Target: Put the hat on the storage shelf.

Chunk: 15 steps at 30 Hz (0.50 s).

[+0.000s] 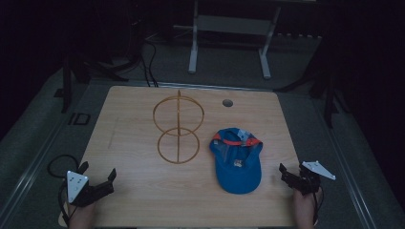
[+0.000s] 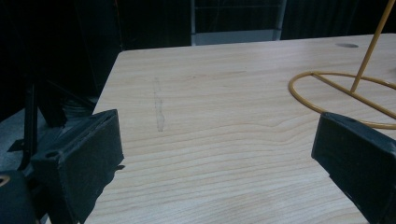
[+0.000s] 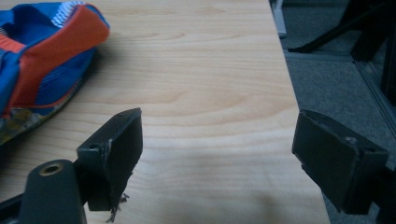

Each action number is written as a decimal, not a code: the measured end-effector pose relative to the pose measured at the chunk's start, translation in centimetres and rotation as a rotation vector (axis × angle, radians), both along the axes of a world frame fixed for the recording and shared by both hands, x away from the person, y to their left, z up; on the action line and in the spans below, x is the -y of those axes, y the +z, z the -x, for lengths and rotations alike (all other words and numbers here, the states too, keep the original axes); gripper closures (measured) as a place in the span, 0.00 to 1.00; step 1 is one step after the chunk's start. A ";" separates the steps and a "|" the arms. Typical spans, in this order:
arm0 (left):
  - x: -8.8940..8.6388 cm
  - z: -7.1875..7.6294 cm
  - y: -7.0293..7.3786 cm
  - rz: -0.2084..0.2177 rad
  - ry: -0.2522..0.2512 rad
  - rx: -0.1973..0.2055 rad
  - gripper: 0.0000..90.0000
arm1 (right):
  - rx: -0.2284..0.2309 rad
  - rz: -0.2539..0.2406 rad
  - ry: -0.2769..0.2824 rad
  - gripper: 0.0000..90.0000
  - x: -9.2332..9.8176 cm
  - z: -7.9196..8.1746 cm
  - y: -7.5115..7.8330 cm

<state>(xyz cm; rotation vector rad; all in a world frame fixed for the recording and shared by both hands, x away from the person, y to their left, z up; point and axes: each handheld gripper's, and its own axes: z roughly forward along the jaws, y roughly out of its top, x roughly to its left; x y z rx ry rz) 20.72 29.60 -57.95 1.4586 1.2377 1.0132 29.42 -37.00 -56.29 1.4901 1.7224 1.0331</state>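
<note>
pale wood grain is running across the table (image 1: 143,191), and a blue cap (image 1: 236,160) with orange trim is lying on its right half, brim pointing toward the person's edge. just left of the cap, apart from it, a yellow wire stand (image 1: 178,129) is standing upright, its flat ring resting on the wood and a second ring rising above on a thin post. the left gripper (image 1: 98,177) is hovering at the near left corner, jaws standing wide apart with nothing between them; in the left gripper view the stand's base ring (image 2: 327,93) is lying ahead and to the right. the right gripper (image 1: 292,170) is sitting at the near right edge, near the cap's brim, jaws likewise spread and gripping nothing. in the right gripper view the cap (image 3: 42,51) is lying off to the upper left, clear of the pads.
</note>
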 end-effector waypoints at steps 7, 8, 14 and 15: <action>0.0 0.1 0.1 0.006 -0.004 0.006 0.03 | -0.043 -0.005 0.066 0.15 -0.7 -1.1 1.2; 0.0 0.2 0.1 0.019 -0.007 0.015 0.03 | -0.047 -0.009 0.076 0.15 -0.8 -1.3 1.5; 0.0 0.0 0.3 0.067 -0.046 -0.031 0.03 | -0.049 -0.012 0.135 0.15 -1.6 -2.2 3.1; 0.2 0.0 0.2 0.049 -0.046 -0.042 0.03 | -0.046 -0.013 0.143 0.15 -1.7 -2.4 3.4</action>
